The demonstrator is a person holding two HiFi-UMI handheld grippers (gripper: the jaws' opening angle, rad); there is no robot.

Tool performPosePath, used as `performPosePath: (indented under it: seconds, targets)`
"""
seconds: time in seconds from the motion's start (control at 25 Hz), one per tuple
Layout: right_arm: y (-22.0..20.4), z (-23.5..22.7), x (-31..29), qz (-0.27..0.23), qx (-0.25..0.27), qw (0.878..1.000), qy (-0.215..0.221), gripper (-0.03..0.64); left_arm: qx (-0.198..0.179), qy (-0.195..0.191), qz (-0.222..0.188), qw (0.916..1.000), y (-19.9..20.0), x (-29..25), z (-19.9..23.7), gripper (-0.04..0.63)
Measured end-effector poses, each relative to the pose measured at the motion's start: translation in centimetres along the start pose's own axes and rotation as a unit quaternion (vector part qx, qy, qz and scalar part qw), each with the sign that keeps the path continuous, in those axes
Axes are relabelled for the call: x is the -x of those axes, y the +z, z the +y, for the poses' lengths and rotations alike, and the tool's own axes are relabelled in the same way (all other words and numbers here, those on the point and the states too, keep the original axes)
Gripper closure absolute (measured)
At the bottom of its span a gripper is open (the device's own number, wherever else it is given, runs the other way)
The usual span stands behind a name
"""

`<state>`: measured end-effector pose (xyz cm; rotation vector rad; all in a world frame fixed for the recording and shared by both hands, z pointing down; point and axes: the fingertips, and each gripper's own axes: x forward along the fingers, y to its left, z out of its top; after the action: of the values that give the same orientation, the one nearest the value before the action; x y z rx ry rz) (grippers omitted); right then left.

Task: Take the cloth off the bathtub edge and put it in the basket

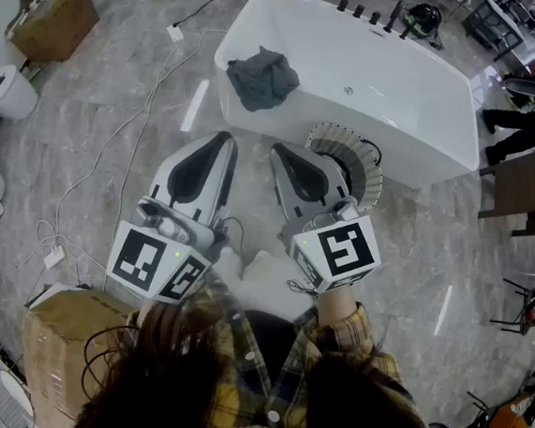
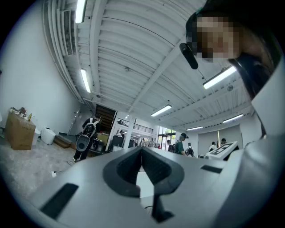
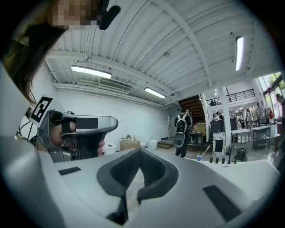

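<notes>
A dark grey cloth (image 1: 262, 78) lies crumpled over the left end of the white bathtub (image 1: 417, 129). A round ribbed basket (image 1: 359, 161) stands on the floor against the tub's near side, partly hidden by my right gripper. My left gripper (image 1: 225, 138) and right gripper (image 1: 278, 150) are held side by side over the floor, short of the tub. Both are shut with nothing between the jaws. In the left gripper view the left gripper (image 2: 142, 149) points out level across the hall, as does the right gripper (image 3: 140, 151) in its own view.
Cardboard boxes stand at the far left (image 1: 57, 17) and near my left side (image 1: 65, 341). Cables and a power strip (image 1: 175, 32) trail across the marble floor. White fixtures (image 1: 6, 91) line the left wall. A dark table (image 1: 520, 186) stands right of the tub. People stand in the hall's background.
</notes>
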<state>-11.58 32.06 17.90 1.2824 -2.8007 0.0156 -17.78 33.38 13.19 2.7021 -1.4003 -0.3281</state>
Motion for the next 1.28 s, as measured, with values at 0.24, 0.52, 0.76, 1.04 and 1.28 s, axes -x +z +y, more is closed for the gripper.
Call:
performPosePath:
  seconds: [0.24, 0.52, 0.76, 1.04, 1.28]
  targets:
    - [-0.3, -1.2, 1.3, 0.000, 0.001, 1.000, 0.003, 0.601, -0.003, 0.010, -0.003, 0.9999, -0.4, -0.8, -1.1, 0.577]
    - [-1.6, -2.5, 2.5, 0.005, -0.013, 1.000, 0.006, 0.601, -0.004, 0.033, 0.003, 0.9994, -1.4, -0.7, -1.6, 0.577]
    - [-2.7, -3.4, 1.8, 0.013, -0.013, 1.000, 0.014, 0.600, -0.003, 0.042, 0.005, 0.9991, -1.9, -1.5, -0.9, 0.577]
    - [-3.6, -5.7, -2.5, 0.020, -0.016, 1.000, 0.009, 0.600, -0.005, 0.032, 0.011, 0.9994, -2.5, -5.1, 2.8, 0.577]
    - [-2.7, -8.8, -9.0, 0.020, -0.016, 1.000, 0.006, 0.600, -0.013, 0.014, 0.011, 0.9997, -1.3, -10.5, 8.0, 0.577]
